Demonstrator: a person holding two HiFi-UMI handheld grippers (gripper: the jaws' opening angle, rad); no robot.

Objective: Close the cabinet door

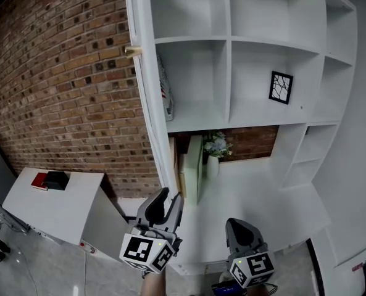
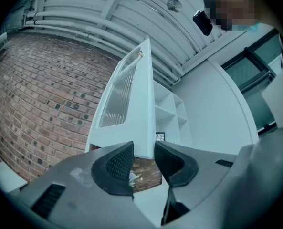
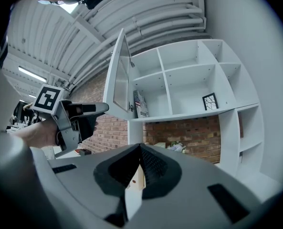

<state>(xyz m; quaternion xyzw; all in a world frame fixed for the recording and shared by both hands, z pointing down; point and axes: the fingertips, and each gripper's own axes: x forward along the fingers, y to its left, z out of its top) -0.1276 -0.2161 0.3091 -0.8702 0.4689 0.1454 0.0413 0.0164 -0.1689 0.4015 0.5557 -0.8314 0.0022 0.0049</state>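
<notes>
The white cabinet door (image 1: 147,85) stands swung out, edge-on in the head view, with a small knob (image 1: 132,50) on its edge. A ribbed glass panel (image 2: 116,97) fills the door. My left gripper (image 1: 169,197) is open just below the door's lower corner, which shows beyond the gap between the jaws (image 2: 143,154). My right gripper (image 1: 239,224) hangs lower to the right over the white counter, shut with nothing in it (image 3: 140,149). The right gripper view shows the door (image 3: 120,75) open and the left gripper (image 3: 100,109) beside it.
White open shelves (image 1: 229,39) hold a framed picture (image 1: 281,87) and a booklet (image 1: 166,94). Flowers (image 1: 216,145) and a pale green box (image 1: 194,165) stand on the counter (image 1: 257,193). A brick wall (image 1: 59,73) and a low white unit (image 1: 53,205) lie left.
</notes>
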